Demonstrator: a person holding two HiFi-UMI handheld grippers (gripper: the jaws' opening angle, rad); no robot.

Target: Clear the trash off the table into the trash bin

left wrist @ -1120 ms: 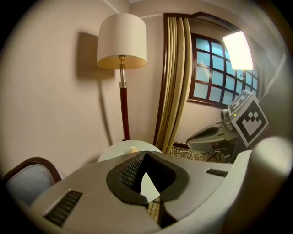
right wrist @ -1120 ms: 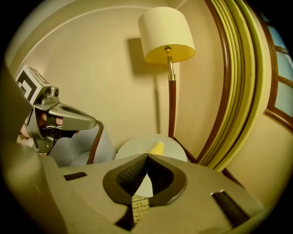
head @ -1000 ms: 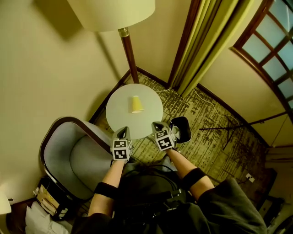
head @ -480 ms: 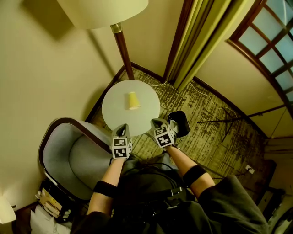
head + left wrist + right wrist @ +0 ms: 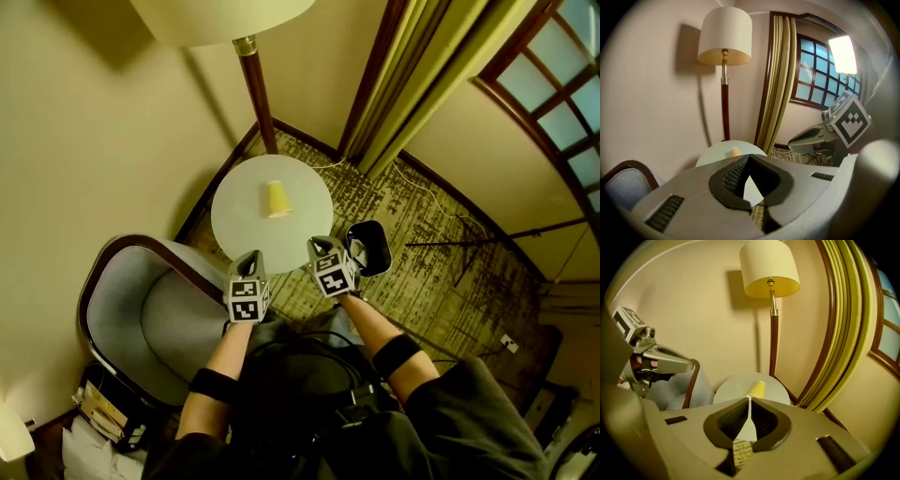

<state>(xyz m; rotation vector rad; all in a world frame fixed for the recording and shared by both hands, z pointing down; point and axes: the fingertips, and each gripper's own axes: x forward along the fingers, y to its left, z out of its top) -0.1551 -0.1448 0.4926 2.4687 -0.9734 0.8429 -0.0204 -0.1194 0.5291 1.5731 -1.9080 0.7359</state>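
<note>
yellow paper cup (image 5: 277, 199) sits near the middle of the round table (image 5: 234, 239), alone on the top; it appears to lie on its side, though the head view is too small to say which way the mouth faces. judged: very light, thin-walled, crushes easily, rolls if nudged, not fragile in any way that matters for trash. best hold is probably across the body near the stiffer rim end, with a light squeeze and an approach from above so it does not roll off. right gripper (image 5: 319, 246) hovers over the near edge of the table, in line with the cup in the right gripper view; its jaws have just been opening to a thin slit, with nothing between them. left gripper (image 5: 251, 261) hovers at the near edge too, jaws closed tip to tip, empty. table top is pale, smooth and bare, so the cup may slide. black trash bin (image 5: 368, 247) stands on the floor just beside the table at its right, mouth up, close to the right gripper; a short carry. grey armchair (image 5: 141, 309) with a dark wooden frame is at the left of the table. behind the table, the floor lamp (image 5: 253, 94) stands against a cream wall, then yellow-green curtains (image 5: 412, 84) and a paned window (image 5: 548, 94). patterned carpet (image 5: 441, 272) with a pale cable (image 5: 422, 199) lying on it.
</note>
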